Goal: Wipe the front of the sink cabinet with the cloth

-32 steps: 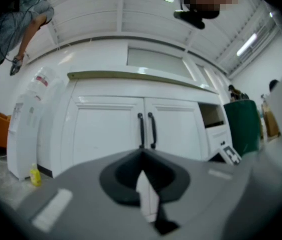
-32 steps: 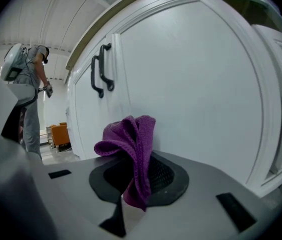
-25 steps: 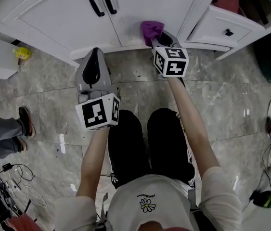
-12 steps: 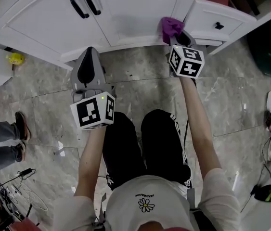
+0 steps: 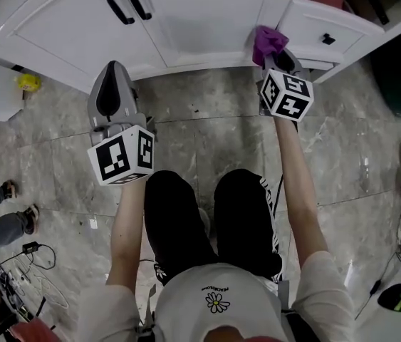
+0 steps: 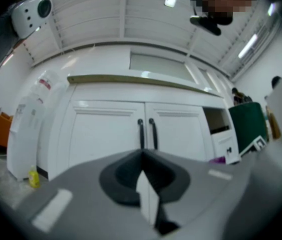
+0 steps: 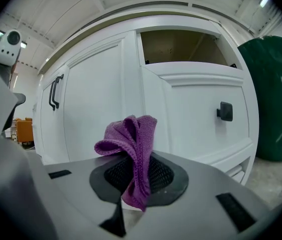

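The white sink cabinet has two doors with black handles. A purple cloth is pinched in my right gripper, which is shut on it; the cloth presses against the cabinet's lower right edge beside the drawer unit. In the right gripper view the cloth sticks up from the jaws in front of the cabinet door. My left gripper is shut on nothing and hangs over the floor, a little short of the left door. The left gripper view faces the cabinet doors from further back.
A drawer unit with a black knob stands right of the cabinet, its upper drawer open. A dark green bin is at far right. A small yellow object lies by the left cabinet. A bystander's shoes and cables are on the marble floor.
My right gripper has slid the cloth rightward along the cabinet's bottom, from under the doors toward the drawer unit. The left gripper has drifted left.
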A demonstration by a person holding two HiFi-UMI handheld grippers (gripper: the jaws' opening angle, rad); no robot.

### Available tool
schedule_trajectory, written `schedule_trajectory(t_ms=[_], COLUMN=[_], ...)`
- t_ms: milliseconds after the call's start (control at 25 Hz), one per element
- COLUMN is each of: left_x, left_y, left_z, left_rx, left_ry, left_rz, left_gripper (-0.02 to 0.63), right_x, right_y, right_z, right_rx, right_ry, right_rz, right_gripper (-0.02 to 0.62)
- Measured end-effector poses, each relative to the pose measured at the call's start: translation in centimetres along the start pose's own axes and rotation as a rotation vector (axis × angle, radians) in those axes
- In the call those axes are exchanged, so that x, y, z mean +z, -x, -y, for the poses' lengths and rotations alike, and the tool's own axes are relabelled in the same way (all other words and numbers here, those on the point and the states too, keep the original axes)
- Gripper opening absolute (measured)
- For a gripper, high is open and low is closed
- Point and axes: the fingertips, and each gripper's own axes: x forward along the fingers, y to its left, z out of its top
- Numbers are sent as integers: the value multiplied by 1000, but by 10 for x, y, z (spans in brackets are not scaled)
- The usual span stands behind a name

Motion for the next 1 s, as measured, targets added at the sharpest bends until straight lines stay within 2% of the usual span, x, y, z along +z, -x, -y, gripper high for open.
schedule_trajectory(t_ms=[120, 320, 520, 640, 760, 1000], left_x=[-6, -19, -27, -30, -32, -36], left_y=[2, 7, 12, 19, 22, 20], left_z=[-1, -7, -13, -21, -32, -43], left_rx=[-7, -1, -1, 8, 23, 38], left_ry=[-20, -27, -25, -25, -28, -39], left_rz=[-7, -32, -42, -48, -54, -60], left_gripper=[5, 5, 5, 5, 5, 5], right_x=[-1, -19, -47, -62, -75, -88], right_y=[3, -3, -16, -33, -45, -58], right_z=[-8, -91, -193, -230, -252, -259], right_rx=[22, 273, 469, 485, 487, 463], right_ry=[-3, -37, -35, -61, 7, 78], right_rz=[1, -4, -59, -98, -124, -135], right_gripper=[52, 52, 52, 52, 52, 52])
